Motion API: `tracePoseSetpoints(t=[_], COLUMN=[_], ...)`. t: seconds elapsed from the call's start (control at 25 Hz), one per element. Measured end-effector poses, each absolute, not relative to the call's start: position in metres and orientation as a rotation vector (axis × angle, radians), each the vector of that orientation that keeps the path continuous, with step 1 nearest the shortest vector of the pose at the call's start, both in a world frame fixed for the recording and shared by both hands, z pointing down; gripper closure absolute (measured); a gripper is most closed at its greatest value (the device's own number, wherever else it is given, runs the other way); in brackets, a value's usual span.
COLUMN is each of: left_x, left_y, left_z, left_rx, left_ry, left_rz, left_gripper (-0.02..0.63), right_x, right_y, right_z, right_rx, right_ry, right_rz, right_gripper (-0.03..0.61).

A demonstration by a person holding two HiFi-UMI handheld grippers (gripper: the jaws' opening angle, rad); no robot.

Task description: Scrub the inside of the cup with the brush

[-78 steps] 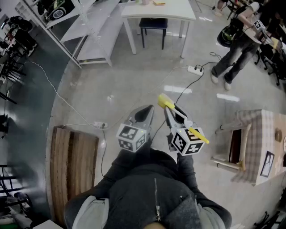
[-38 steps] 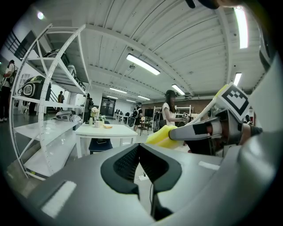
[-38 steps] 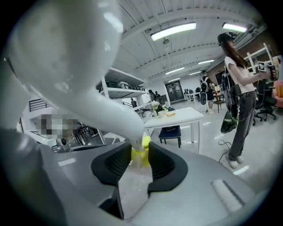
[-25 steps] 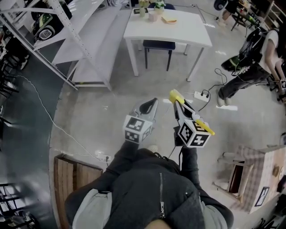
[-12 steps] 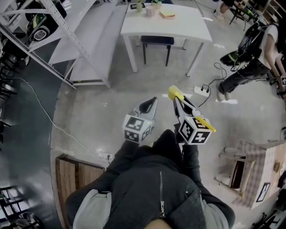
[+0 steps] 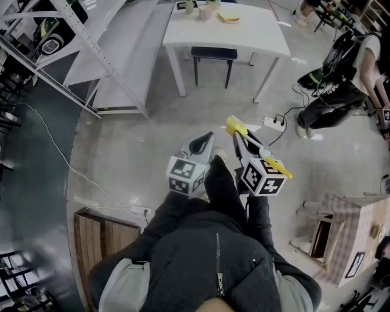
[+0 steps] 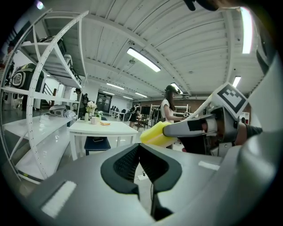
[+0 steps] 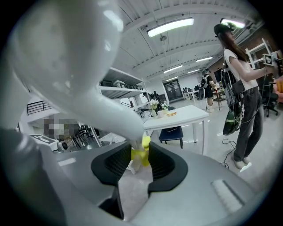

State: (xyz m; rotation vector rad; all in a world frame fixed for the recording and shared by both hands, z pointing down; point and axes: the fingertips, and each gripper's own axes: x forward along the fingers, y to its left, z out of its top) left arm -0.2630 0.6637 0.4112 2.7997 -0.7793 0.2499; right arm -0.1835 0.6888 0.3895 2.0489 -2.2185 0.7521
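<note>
**Brush in the right jaws, cup well away on the worktop**

In the head view the wearer stands on a bare concrete floor (image 6: 134, 158), both grippers held out in front of the chest and pointing toward 12 o'clock. The left gripper (image 6: 206, 140) sits at the 11 o'clock side of the pair. Its own view shows its jaws pressed together with nothing between them (image 7: 139, 150).

The right gripper (image 6: 239, 139) is just beside it, at about 1 o'clock. Its jaws pinch the brush (image 6: 233, 127), whose yellow head sticks out past the fingertips while the yellow handle end lies over the marker cube. In the right gripper view a yellow part of the brush (image 8: 142, 152) is clamped between the dark pads of the right gripper (image 8: 140, 155), and a pale, blurred shape close to the lens runs down to it from 10 o'clock. In the left gripper view the yellow head (image 7: 154, 134) shows at 1 o'clock.

The cup (image 6: 203, 13) stands on a white worktop (image 6: 244, 33) far off at 12 o'clock, well apart from both grippers, beside a vase (image 6: 189, 6) of flowers. A dark chair (image 6: 213, 55) is tucked under it.

Another person (image 6: 347, 73) stands at 2 o'clock, with a power strip (image 6: 274, 126) on the floor nearby. A wooden pallet (image 6: 103, 244) lies at 8 o'clock.
</note>
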Motion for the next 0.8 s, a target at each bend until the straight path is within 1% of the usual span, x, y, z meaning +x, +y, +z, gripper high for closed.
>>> tracePoseSetpoints(t=[0.32,0.8], left_x=[-0.254,-0.207], left_y=[0.627,0.556], left_z=[0.422,0.418], left_rx=[2.776,2.766], left_ry=[-0.836,-0.867], left_rz=[0.269,0.272], left_gripper=[0.603,0.603], right_x=[-0.168,-0.119], right_y=[0.653,0.585], right_z=[0.398,0.396], right_rx=[2.019,2.003], right_ry=[-2.243,-2.256], right_rz=[0.775,0.793], right_gripper=[0.451,0.451])
